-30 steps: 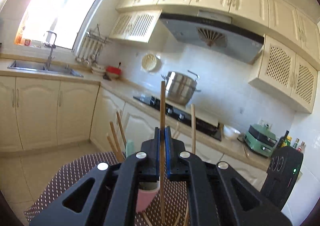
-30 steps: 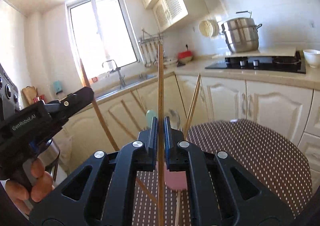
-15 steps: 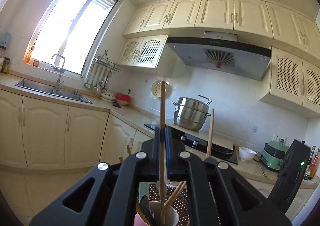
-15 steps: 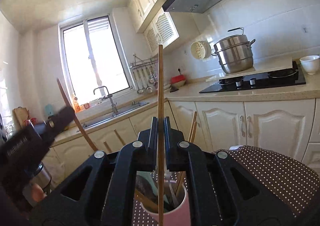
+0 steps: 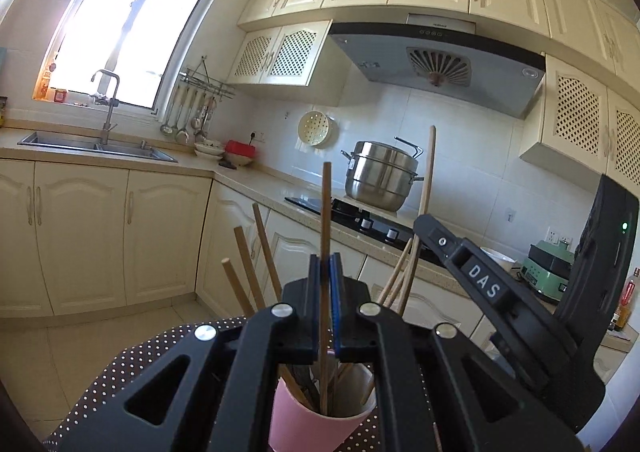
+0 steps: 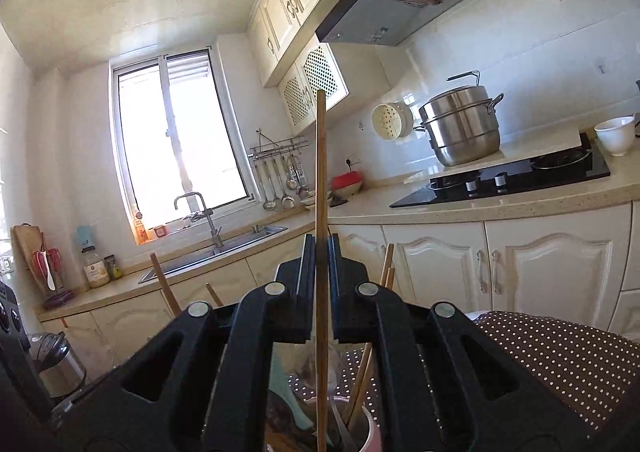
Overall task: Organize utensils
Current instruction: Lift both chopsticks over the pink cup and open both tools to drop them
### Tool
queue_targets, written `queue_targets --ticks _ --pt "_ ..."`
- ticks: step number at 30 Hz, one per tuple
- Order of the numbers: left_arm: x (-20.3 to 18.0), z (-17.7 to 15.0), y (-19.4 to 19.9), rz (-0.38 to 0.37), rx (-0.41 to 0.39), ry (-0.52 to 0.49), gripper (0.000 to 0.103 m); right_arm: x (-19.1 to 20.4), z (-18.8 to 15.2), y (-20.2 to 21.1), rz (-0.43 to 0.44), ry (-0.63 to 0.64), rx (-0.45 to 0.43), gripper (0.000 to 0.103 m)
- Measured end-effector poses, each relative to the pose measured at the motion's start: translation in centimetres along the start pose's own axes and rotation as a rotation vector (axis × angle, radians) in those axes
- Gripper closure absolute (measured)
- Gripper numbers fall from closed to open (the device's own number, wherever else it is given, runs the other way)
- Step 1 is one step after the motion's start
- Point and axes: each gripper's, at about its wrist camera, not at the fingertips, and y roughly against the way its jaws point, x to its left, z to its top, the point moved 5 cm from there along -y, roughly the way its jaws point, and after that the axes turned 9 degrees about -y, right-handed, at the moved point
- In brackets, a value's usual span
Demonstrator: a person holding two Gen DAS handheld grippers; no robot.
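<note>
My left gripper [image 5: 325,268] is shut on a wooden chopstick [image 5: 325,220] held upright, its lower end inside a pink cup [image 5: 316,426] just below the jaws. Several other wooden sticks [image 5: 247,272] lean in the cup. My right gripper [image 6: 320,248] is shut on another upright wooden chopstick [image 6: 321,172], its lower end reaching into the same cup [image 6: 370,432], which holds more sticks and a teal utensil [image 6: 286,396]. The right gripper also shows in the left wrist view [image 5: 472,280], close on the right, holding its stick [image 5: 427,172].
The cup stands on a brown polka-dot cloth [image 6: 560,356], also seen in the left wrist view [image 5: 132,364]. Behind are cream cabinets, a sink [image 5: 96,144], a black hob [image 6: 520,172] with a steel pot [image 6: 460,124], and a white bowl [image 6: 614,136].
Both grippers have come down closer over the pink cup, chopsticks' lower ends now inside it. The right gripper has moved in beside the left one.
</note>
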Motion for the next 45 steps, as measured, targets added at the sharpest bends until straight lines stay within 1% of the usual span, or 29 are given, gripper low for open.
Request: queue_targets --ticks 4,5,6,7,9,10,15,20,23,27,34,38,42,43,44,45 --pt "0.7 -1.1 -0.5 0.001 0.036 0.023 0.096 -0.1 -0.7 -0.3 -0.014 0.018 0.002 0.096" --pt "0.9 -1.3 -0.6 0.001 0.045 0.029 0.093 -0.2 -0.9 -0.3 -0.018 0.022 0.005 0.096" --pt "1.0 -1.5 -0.6 0.002 0.048 0.035 0.083 -0.2 -1.0 -0.3 -0.020 0.028 0.008 0.096" --pt "1.2 -1.5 -0.4 0.004 0.044 0.041 0.076 -0.2 -1.2 -0.3 -0.020 0.035 0.016 0.096" --pt "1.3 -1.6 -0.1 0.010 0.037 0.039 0.074 -0.2 -1.5 -0.2 -0.024 0.045 0.026 0.096" --pt "1.4 -1.6 0.0 0.016 0.039 0.034 0.070 -0.2 -1.6 0.0 -0.025 0.052 0.032 0.096" --pt "1.7 -2.0 0.4 0.030 0.049 0.033 0.066 -0.3 -2.2 1.2 -0.028 0.069 0.053 0.096" --pt "1.8 -2.3 0.6 0.056 0.074 0.025 0.061 0.0 -2.9 2.4 -0.041 0.115 0.070 0.096" --pt "1.5 -2.2 0.8 0.046 0.080 0.032 0.058 -0.1 -3.4 2.7 -0.051 0.127 0.086 0.096" --pt "1.3 -2.0 1.3 0.058 0.078 0.025 0.049 -0.4 -4.4 2.8 -0.070 0.148 0.119 0.096" --pt "2.1 -2.1 1.8 0.077 0.098 0.037 0.046 -1.6 -5.9 2.8 -0.093 0.136 0.178 0.095" --pt "2.3 -2.1 2.2 0.086 0.107 0.038 0.046 -1.5 -6.3 3.1 -0.097 0.136 0.194 0.095" --pt "2.3 -2.0 2.6 0.090 0.114 0.030 0.043 -1.1 -6.3 3.5 -0.100 0.138 0.201 0.095" --pt "2.2 -1.9 2.7 0.093 0.116 0.025 0.043 -1.0 -6.3 3.6 -0.103 0.139 0.201 0.090" --pt "2.1 -1.9 2.7 0.095 0.118 0.022 0.042 -0.9 -6.3 3.8 -0.104 0.139 0.199 0.084" --pt "2.1 -1.9 2.9 0.096 0.120 0.017 0.042 -0.8 -6.2 4.0 -0.107 0.139 0.195 0.080"
